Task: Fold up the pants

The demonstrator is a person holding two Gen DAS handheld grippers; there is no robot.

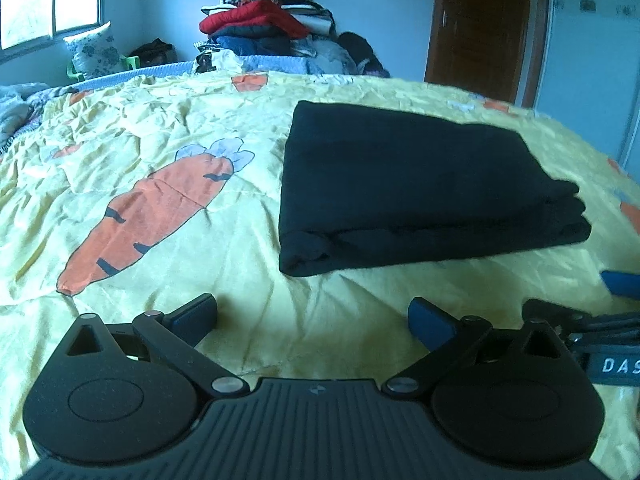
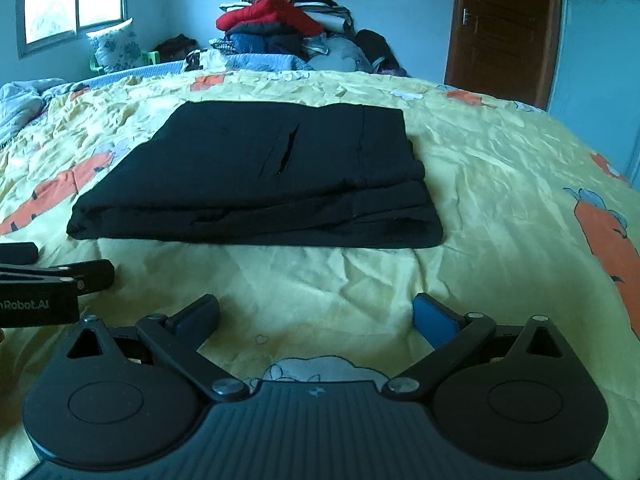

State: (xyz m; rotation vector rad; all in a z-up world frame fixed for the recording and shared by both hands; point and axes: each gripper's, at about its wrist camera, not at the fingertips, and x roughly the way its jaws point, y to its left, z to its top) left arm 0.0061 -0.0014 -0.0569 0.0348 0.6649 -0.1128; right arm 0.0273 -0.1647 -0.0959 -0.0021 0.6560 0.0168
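The black pants [image 2: 256, 184], matte and soft, are seen folded into a thick layered rectangle on the crinkled yellow carrot-print quilt [image 2: 500, 184], at 12 o'clock of both grippers. The left gripper [image 1: 312, 318] and right gripper [image 2: 316, 316] are spread wide, nothing held.

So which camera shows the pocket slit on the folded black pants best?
The right wrist view: the pocket slit shows on top of the folded black pants, which lie centred. In the left wrist view the pants sit to the right and look like one dark block; no slit can be made out.
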